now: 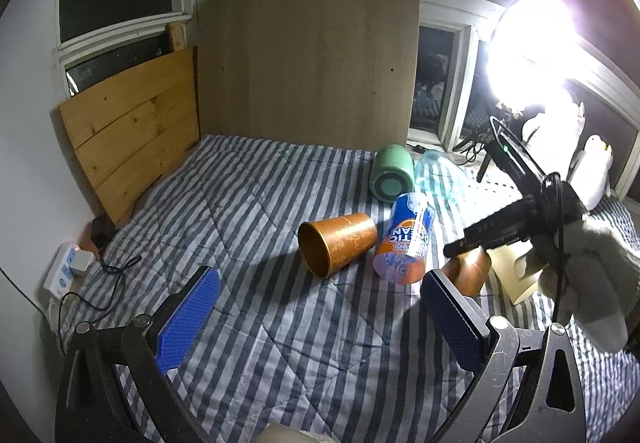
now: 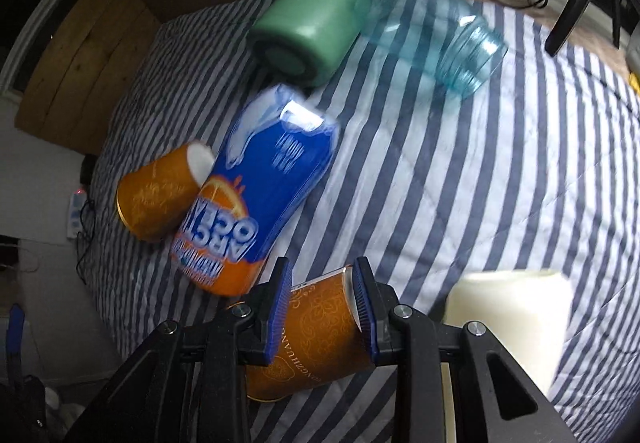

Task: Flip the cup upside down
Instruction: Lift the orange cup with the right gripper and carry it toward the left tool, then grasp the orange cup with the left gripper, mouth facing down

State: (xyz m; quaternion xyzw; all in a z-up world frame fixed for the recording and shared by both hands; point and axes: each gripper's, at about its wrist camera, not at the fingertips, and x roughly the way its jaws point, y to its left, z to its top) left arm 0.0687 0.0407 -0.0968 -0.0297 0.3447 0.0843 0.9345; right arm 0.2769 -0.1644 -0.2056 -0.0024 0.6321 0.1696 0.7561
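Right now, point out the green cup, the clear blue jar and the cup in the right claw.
green cup [image 2: 308, 3]: right wrist view, side wall.
clear blue jar [image 2: 424, 19]: right wrist view, body.
held orange cup [image 2: 320, 327]: right wrist view, patterned side.

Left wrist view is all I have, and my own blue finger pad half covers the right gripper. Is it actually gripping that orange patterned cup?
Observer: Yes. In the right wrist view the right gripper is shut on the orange patterned cup, with one blue pad on each side of its wall.
Operator: Is the cup upright in the grip?
Observer: No. It is tilted on its side, base end up between the fingertips and gold rim nearer the camera.
Operator: Anything crowding it?
Observer: The blue-and-orange printed can lies on its side just beyond the fingertips, and a cream cylindrical object sits close on the other side.
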